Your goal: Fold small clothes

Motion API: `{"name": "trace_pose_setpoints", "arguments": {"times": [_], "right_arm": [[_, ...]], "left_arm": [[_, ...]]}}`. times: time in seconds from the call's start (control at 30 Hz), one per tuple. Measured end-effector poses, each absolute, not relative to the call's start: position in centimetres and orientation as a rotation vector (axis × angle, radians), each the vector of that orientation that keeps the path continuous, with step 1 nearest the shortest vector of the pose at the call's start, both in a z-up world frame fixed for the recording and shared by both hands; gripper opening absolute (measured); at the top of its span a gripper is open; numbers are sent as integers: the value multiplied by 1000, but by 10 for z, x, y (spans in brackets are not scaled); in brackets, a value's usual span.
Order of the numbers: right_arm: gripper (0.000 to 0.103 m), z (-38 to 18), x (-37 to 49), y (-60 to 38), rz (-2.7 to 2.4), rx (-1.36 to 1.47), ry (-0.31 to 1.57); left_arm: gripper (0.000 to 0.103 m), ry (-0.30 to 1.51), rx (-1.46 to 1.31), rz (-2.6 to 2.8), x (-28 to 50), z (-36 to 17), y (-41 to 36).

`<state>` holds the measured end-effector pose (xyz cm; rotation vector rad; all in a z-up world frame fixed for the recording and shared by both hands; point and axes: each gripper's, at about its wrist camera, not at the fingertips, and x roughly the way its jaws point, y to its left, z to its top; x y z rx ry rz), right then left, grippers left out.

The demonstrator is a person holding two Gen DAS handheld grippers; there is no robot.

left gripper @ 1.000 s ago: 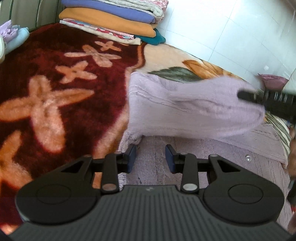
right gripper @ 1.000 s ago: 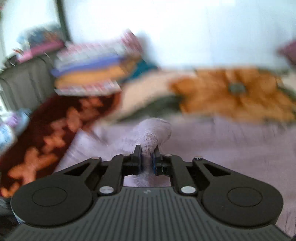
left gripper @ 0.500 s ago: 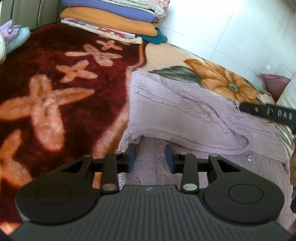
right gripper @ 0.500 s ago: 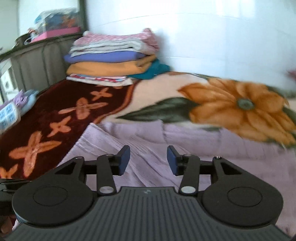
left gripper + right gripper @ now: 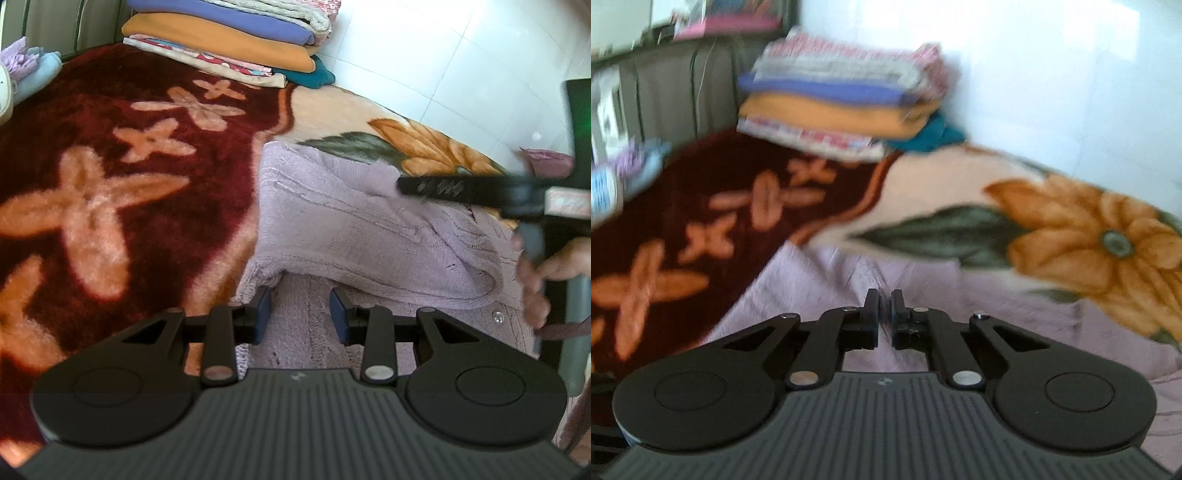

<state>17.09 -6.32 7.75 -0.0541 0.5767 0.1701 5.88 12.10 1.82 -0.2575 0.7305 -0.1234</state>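
Observation:
A lilac knitted sweater lies on the patterned blanket, with one sleeve folded across its body. My left gripper is open and empty, low over the sweater's near left part. My right gripper has its jaws nearly closed with nothing between them, just above the sweater. It also shows in the left wrist view as a blurred black bar over the sweater's far right part.
A stack of folded clothes lies at the blanket's far edge by the white tiled floor; it also shows in the right wrist view. Small light-coloured items sit at the far left. A hand holds the right gripper.
My right gripper carried the sleeve across the sweater, let it go and opened, and has now closed empty while moving left over the sweater. My left gripper has stayed open in place.

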Motion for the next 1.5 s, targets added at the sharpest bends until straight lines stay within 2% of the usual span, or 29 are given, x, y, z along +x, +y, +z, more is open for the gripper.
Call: {"name": "trace_pose_setpoints", "arguments": {"times": [0.27, 0.47, 0.6, 0.67, 0.7, 0.77, 1.17, 1.2, 1.23, 1.27, 1.5], "right_arm": [[5, 115, 97, -183, -66, 116, 407], [5, 69, 48, -262, -238, 222, 494], [6, 43, 34, -301, -220, 442, 568], [24, 39, 40, -306, -185, 544, 582], [42, 40, 44, -306, -165, 566, 575], [56, 43, 56, -298, -131, 551, 560], [55, 19, 163, -252, -157, 448, 739], [51, 18, 166, -251, -166, 445, 736], [40, 19, 166, -250, -168, 440, 724], [12, 22, 164, -250, -159, 432, 710], [11, 82, 97, -245, -199, 160, 466]], "left_arm": [[38, 729, -263, -127, 58, 17, 123], [38, 731, -249, -113, 58, 18, 118], [38, 733, -239, -107, 58, 18, 117], [38, 734, -231, -105, 59, 18, 116], [38, 734, -228, -102, 59, 18, 115], [38, 734, -227, -97, 59, 18, 114], [38, 733, -233, -97, 58, 17, 114], [38, 734, -236, -98, 58, 17, 115], [38, 733, -239, -99, 58, 18, 115], [38, 732, -242, -100, 58, 17, 116], [38, 731, -257, -102, 57, 17, 118]]}}
